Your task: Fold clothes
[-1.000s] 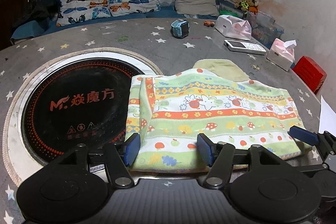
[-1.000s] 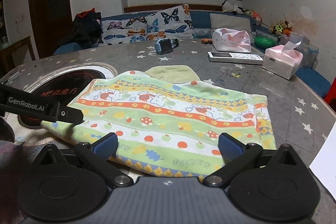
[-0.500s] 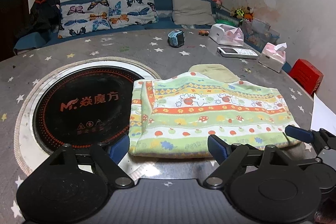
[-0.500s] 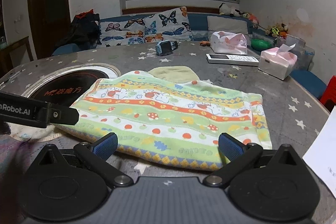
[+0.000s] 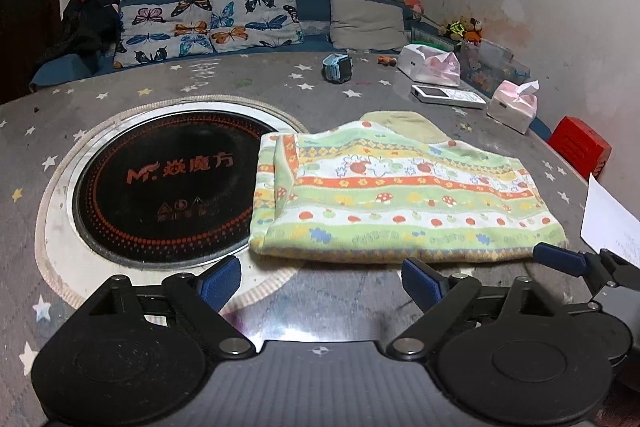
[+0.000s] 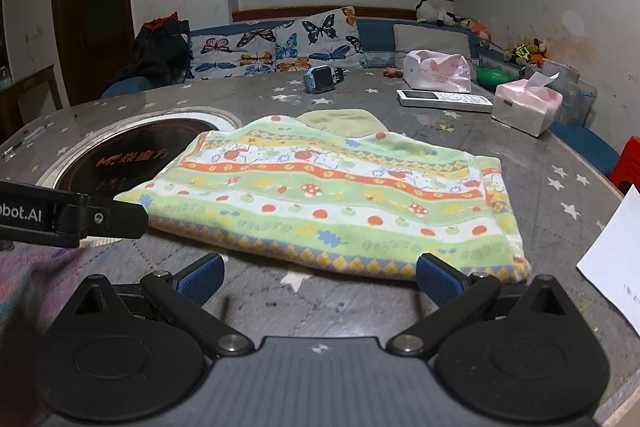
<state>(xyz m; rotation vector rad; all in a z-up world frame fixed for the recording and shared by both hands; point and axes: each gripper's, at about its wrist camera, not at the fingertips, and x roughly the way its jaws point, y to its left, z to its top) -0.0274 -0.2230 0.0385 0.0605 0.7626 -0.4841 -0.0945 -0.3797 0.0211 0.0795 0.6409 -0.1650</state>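
Folded cloth [image 5: 404, 195] lies flat near the surface's [image 5: 200, 83] near edge, its left end overlapping the round cooktop [image 5: 160, 179]. My left gripper [image 5: 320, 279] sits just short of the cloth's near hem, fingers spread, grasping nothing. My right gripper [image 6: 318, 277] is likewise released, just before the hem. Tissue box [image 6: 524, 105] and remote [image 6: 444, 99] sit toward the far right edge.

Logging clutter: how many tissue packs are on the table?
2: a white plastic-wrapped pack at the far edge, and a pink box right of the remote.
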